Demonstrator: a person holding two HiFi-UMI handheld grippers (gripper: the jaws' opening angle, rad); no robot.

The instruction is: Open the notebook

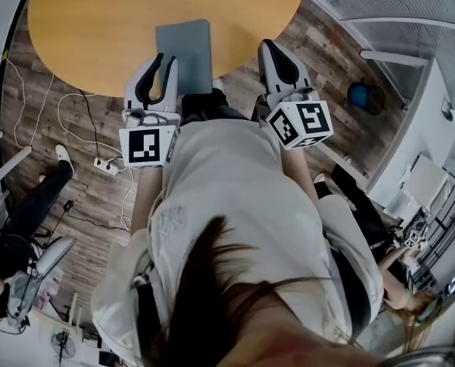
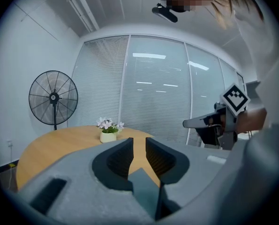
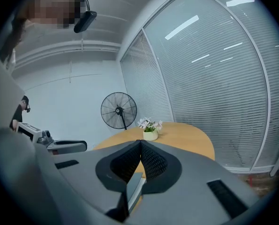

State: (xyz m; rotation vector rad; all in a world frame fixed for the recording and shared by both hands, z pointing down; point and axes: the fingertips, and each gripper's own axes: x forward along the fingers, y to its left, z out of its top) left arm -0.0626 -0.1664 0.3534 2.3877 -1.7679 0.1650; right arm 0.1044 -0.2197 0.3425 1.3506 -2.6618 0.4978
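At the near edge of the round wood counter (image 1: 97, 29) lies the grey notebook (image 1: 183, 52), closed, long axis pointing straight away from the person twd the middle. Left claw (image 1: 167, 60) is just beside its left edge, narrow gap, nothing pinched. Right claw (image 1: 268, 46) is off to the right, tips together, empty.

Even, cool room light is found in all three views, and no hard shadows are cast on the table (image 1: 97, 21) or the notebook (image 1: 183, 52). Ceiling lights are mirrored as bright streaks (image 2: 149, 56) on the glass wall (image 2: 106, 88). Straight lines are bent strongly toward the edges, and both gripper views are ringed by dark corners. The hair (image 1: 212, 281) at the head view's lower edge is smeared.
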